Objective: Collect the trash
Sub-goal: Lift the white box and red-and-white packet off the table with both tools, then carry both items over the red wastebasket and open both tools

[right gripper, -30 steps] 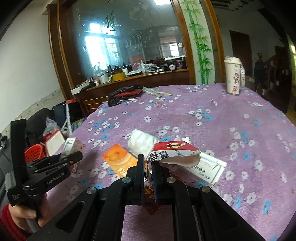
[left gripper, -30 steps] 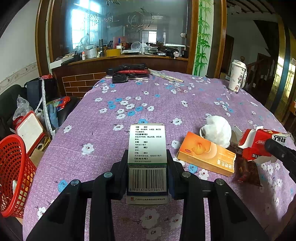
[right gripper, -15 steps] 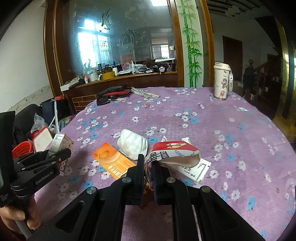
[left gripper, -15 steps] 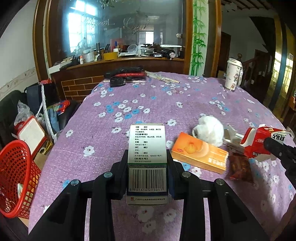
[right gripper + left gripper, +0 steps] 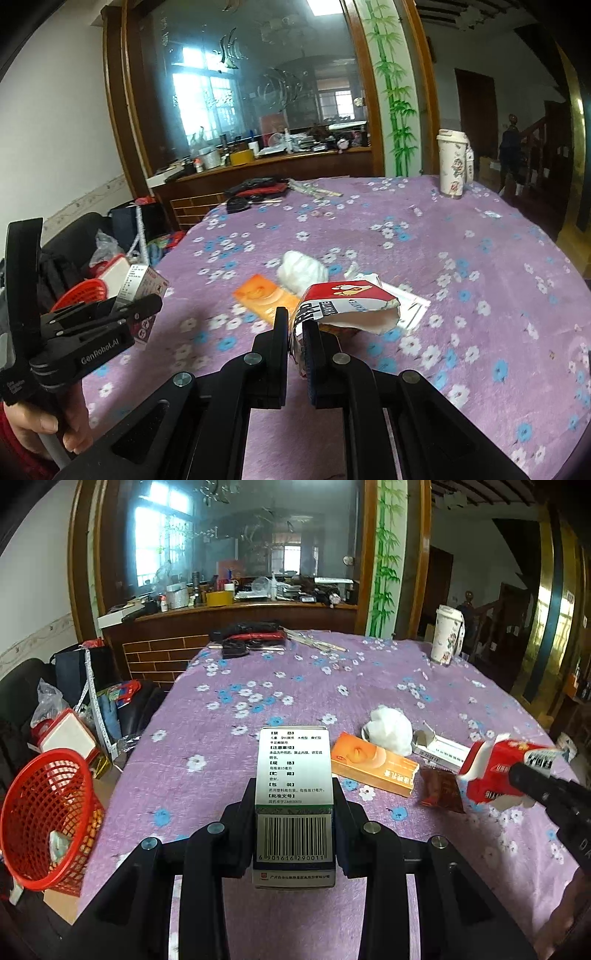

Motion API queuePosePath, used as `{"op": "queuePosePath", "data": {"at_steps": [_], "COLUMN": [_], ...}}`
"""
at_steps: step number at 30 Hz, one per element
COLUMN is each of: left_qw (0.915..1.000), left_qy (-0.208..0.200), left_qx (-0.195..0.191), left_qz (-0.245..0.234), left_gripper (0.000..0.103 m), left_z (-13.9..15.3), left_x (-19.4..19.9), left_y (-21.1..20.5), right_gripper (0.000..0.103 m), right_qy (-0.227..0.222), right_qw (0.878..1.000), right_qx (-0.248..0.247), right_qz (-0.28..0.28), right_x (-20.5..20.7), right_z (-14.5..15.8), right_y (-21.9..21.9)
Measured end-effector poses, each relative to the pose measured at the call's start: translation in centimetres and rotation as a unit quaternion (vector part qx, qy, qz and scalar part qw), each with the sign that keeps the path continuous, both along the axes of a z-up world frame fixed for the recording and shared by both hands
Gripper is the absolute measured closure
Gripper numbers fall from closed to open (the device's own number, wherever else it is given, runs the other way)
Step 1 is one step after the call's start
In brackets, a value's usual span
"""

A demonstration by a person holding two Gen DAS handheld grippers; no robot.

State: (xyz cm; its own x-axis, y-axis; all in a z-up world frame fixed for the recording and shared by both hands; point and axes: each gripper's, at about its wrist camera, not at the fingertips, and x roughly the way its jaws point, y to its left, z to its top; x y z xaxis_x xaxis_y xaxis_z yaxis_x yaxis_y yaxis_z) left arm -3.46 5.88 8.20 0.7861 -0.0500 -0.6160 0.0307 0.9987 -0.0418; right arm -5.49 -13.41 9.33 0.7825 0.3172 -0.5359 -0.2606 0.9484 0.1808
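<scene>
While the red basket (image 5: 44, 812) sits off the table's left edge, below the purple floral cloth (image 5: 295, 686), the left gripper (image 5: 294, 823) is clamped partway open on the white medicine box (image 5: 294, 775), barcode end up btwn its pads, box held above the cloth. Right of it on the table lie the orange box (image 5: 373, 762), white wad (image 5: 391, 727), a flattened white carton (image 5: 439, 749) & a dark wrapper (image 5: 443, 790). Far right, the right gripper (image 5: 297, 332) is pinched fully shut on the torn edge of the red-and-white carton (image 5: 347, 304), which juts up & right from the fingertips, clear of the cloth
</scene>
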Motion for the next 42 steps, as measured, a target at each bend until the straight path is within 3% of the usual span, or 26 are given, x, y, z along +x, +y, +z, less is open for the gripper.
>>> {"op": "queuePosePath", "data": {"at_steps": [8, 17, 23, 30, 31, 32, 34, 39, 42], "left_qw": [0.999, 0.9905, 0.9816, 0.9763, 0.9757, 0.9744, 0.9728, 0.974, 0.9761], "left_qy": [-0.002, -0.01, 0.004, 0.019, 0.021, 0.024, 0.02, 0.018, 0.017], "left_qx": [-0.031, -0.041, -0.033, -0.049, -0.052, -0.055, -0.064, -0.059, -0.067], "left_qz": [0.032, 0.131, 0.188, 0.21, 0.212, 0.217, 0.222, 0.218, 0.206], "left_gripper": [0.07, 0.07, 0.07, 0.069, 0.063, 0.05, 0.038, 0.038, 0.038], "left_z": [1.9, 2.7, 1.4, -0.6, -1.0, -1.3, -1.5, -1.5, -1.1], "left_x": [-2.2, -5.0, -6.0, -5.9, -5.7, -5.5, -5.8, -5.6, -5.4], "left_y": [5.7, 18.2, 25.9, 29.8, 30.0, 30.3, 30.6, 30.1, 28.7], "right_gripper": [0.094, 0.094, 0.094, 0.094, 0.09, 0.086, 0.073, 0.072, 0.07], "right_qy": [0.015, 0.032, 0.05, 0.093, 0.109, 0.12, 0.138, 0.139, 0.122], "right_qw": [0.996, 0.974, 0.956, 0.94, 0.937, 0.936, 0.934, 0.936, 0.943], "right_qx": [0.008, -0.005, -0.018, -0.026, -0.023, -0.022, -0.005, 0.028, 0.035], "right_qz": [0.089, 0.223, 0.288, 0.328, 0.331, 0.329, 0.328, 0.322, 0.306], "right_x": [0.1, 1.1, 2.2, 4.3, 4.8, 5.0, 5.7, 5.8, 5.5], "right_z": [1.5, 3.1, 3.3, 1.3, 0.7, 0.3, -0.5, -0.2, 0.4], "right_y": [6.6, 20.0, 28.7, 36.7, 37.4, 37.9, 37.7, 34.3, 30.9]}}
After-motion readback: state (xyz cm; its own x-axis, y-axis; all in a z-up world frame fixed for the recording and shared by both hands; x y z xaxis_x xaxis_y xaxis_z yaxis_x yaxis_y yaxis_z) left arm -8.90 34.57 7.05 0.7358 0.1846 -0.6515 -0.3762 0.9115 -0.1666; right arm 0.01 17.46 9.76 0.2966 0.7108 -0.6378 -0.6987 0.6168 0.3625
